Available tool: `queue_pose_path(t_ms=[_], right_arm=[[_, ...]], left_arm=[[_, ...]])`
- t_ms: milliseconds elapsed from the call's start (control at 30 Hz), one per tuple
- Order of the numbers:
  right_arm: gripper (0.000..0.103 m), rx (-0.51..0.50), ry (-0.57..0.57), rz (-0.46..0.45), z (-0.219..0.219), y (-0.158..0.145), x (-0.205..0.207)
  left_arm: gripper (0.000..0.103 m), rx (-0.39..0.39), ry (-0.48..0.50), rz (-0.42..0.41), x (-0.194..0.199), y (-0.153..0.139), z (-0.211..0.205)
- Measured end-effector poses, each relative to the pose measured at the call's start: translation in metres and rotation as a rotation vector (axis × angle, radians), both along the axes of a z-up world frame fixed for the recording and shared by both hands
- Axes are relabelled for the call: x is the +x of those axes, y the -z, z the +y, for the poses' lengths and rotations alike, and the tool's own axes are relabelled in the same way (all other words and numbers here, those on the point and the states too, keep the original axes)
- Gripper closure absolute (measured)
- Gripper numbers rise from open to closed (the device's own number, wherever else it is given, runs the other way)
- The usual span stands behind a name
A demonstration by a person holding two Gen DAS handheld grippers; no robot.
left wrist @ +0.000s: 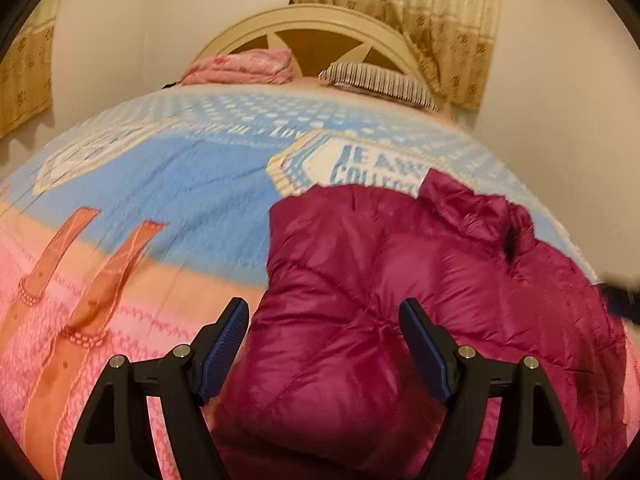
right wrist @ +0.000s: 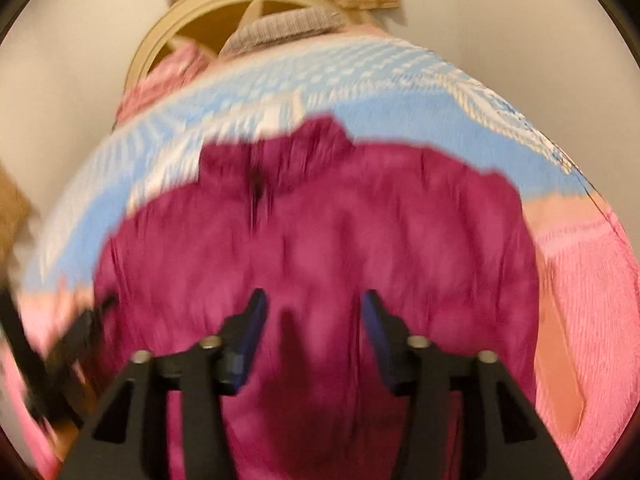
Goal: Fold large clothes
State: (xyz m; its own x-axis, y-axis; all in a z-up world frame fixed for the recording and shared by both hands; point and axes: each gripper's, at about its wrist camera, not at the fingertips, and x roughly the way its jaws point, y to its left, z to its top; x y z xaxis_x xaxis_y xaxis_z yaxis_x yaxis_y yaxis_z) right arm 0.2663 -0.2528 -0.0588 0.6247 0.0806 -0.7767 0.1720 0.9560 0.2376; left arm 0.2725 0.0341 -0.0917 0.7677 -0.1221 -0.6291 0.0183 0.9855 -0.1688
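Observation:
A magenta quilted puffer jacket [left wrist: 400,280] lies on the bed, collar toward the headboard, with one side folded in. My left gripper [left wrist: 324,312] is open and empty, above the jacket's near left part. In the right wrist view the jacket [right wrist: 320,232] fills the middle, blurred by motion, its collar and dark zipper at the far end. My right gripper [right wrist: 314,304] is open and empty, over the jacket's near middle. The other gripper shows as a dark blur at the left edge [right wrist: 60,352].
The bed is covered with a blue, peach and pink blanket [left wrist: 160,184]. A folded pink cloth [left wrist: 244,66] and a striped pillow [left wrist: 380,80] lie by the cream headboard [left wrist: 312,20]. Curtains [left wrist: 440,20] hang behind.

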Motion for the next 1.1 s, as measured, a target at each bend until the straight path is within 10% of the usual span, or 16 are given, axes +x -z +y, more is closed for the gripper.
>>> queue_pose_path(t_ms=[533, 633, 733, 1100], right_arm=[[0.029, -0.007, 0.151, 0.232, -0.007, 0.035, 0.220], [0.037, -0.069, 0.132, 0.278, -0.001, 0.044, 0.222], [0.085, -0.107, 0.099, 0.279, -0.004, 0.038, 0.209], [0.092, -0.017, 0.146, 0.246, -0.057, 0.035, 0.108]], left_arm=[[0.025, -0.062, 0.026, 0.065, 0.011, 0.011, 0.005], [0.025, -0.064, 0.030, 0.072, 0.011, 0.012, 0.005], [0.025, -0.071, 0.029, 0.066, 0.010, 0.011, 0.006], [0.025, -0.089, 0.032, 0.051, 0.006, 0.011, 0.010]])
